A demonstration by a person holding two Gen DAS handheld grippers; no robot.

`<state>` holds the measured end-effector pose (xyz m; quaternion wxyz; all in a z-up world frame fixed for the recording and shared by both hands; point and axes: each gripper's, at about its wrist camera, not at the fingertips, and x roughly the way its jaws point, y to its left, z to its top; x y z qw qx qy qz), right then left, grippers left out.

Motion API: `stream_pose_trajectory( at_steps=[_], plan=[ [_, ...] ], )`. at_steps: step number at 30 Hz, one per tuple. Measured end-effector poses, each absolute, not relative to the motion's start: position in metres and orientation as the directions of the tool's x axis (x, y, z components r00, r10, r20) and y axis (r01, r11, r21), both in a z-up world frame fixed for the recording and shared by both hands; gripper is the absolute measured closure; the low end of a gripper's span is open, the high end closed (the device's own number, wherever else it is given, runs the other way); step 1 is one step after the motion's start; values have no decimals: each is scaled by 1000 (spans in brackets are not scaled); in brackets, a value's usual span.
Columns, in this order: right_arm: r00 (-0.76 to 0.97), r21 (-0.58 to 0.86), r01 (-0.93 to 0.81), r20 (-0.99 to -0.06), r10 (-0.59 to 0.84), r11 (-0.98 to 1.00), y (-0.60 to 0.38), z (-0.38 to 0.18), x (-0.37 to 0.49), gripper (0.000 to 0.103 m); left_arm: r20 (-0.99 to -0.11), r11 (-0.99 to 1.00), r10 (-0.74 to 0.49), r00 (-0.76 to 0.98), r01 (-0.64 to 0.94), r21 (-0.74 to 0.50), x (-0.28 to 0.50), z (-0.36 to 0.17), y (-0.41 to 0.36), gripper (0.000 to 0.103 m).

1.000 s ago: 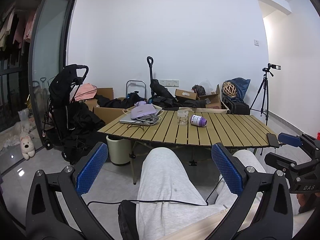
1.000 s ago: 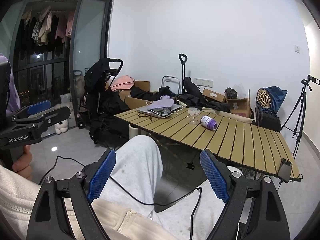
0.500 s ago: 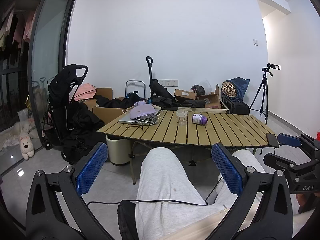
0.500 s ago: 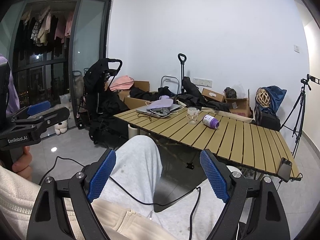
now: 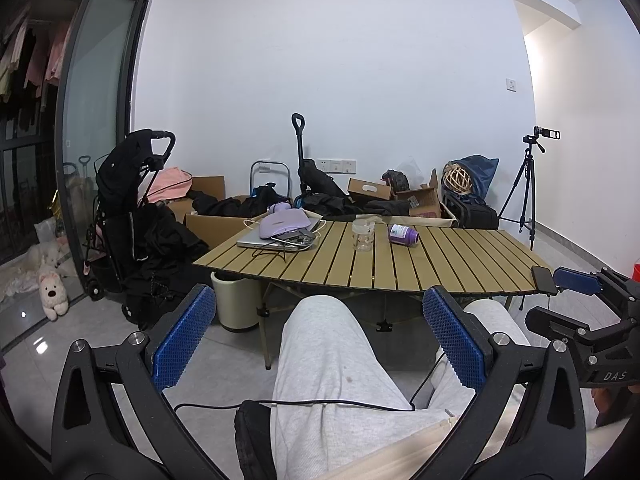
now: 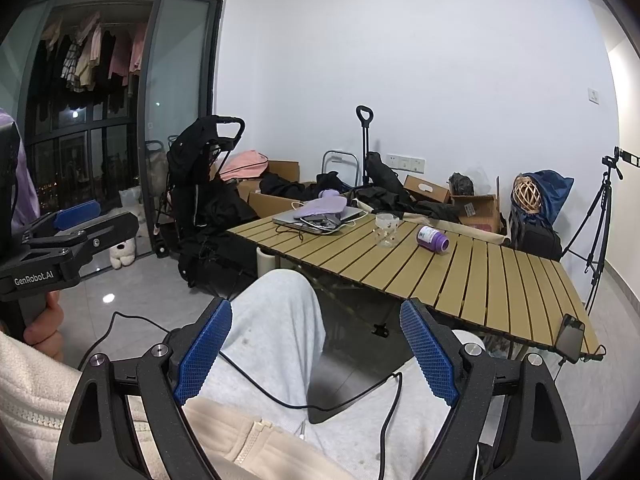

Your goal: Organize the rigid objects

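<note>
A purple bottle [image 5: 403,235] lies on its side on the slatted wooden table [image 5: 460,268], next to an upright clear glass jar [image 5: 363,235]. Both also show in the right wrist view: the bottle [image 6: 433,237] and the jar [image 6: 386,229]. My left gripper [image 5: 318,342] is open and empty, held low over the person's lap, well short of the table. My right gripper [image 6: 316,354] is open and empty, also over the lap. Each gripper shows at the edge of the other's view.
A laptop with a purple pouch and cables [image 5: 282,230] lies at the table's far left. A black phone [image 6: 571,338] rests at the near right corner. A bin [image 5: 236,304] stands under the table. A stroller [image 5: 128,208], boxes, bags and a tripod [image 5: 526,196] line the wall.
Both views have drifted very slightly; the table objects have not moved and both grippers stay open.
</note>
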<state>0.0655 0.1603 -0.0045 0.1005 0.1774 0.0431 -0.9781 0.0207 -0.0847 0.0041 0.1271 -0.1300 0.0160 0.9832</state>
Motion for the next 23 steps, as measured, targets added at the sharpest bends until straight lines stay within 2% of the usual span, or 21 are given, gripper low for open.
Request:
stream_pose_trajectory(
  at_steps=[23],
  plan=[
    [-916,-49,210,-360,-179,-977,157,-7,67,13,-258,-966,252,-933,-260,-5,23,3,-86,0]
  ],
)
